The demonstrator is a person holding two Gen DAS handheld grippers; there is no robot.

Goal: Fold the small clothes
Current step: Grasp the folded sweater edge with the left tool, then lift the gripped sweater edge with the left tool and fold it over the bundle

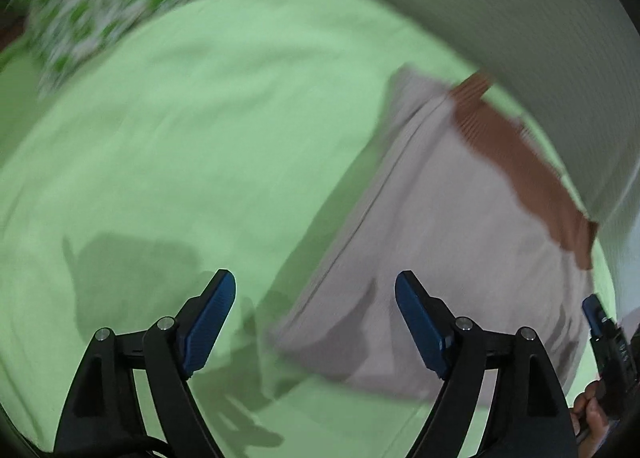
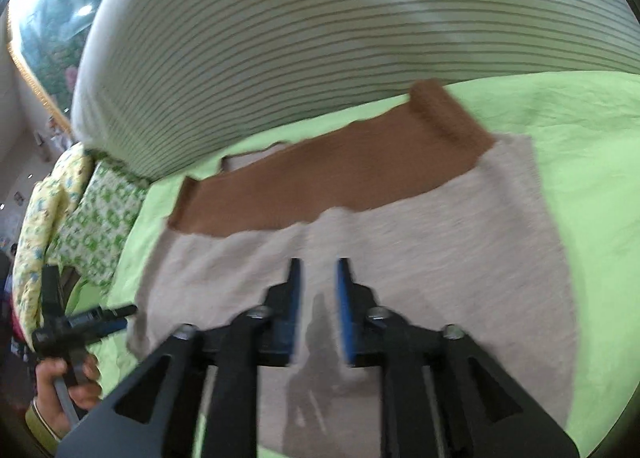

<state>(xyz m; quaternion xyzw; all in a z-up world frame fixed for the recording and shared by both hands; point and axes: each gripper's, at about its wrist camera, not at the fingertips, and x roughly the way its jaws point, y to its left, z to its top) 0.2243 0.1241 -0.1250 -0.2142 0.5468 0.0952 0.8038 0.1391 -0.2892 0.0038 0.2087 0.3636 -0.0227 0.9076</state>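
Observation:
A small beige garment (image 2: 420,242) with a brown ribbed band (image 2: 320,182) lies flat on a green bedsheet (image 2: 580,146). It also shows in the left wrist view (image 1: 440,226), with the brown band (image 1: 516,162) at its far edge. My left gripper (image 1: 316,302) is open wide and empty, above the sheet at the garment's left edge. My right gripper (image 2: 318,278) hovers over the garment's middle with the jaws a narrow gap apart and nothing between them. The right gripper also shows at the right edge of the left wrist view (image 1: 604,342).
A large striped white pillow (image 2: 320,38) lies just behind the garment. A green-and-white patterned pillow (image 1: 112,2) sits at the back left, and a yellow patterned one (image 2: 44,226) beside it. Bare green sheet (image 1: 180,138) spreads to the left of the garment.

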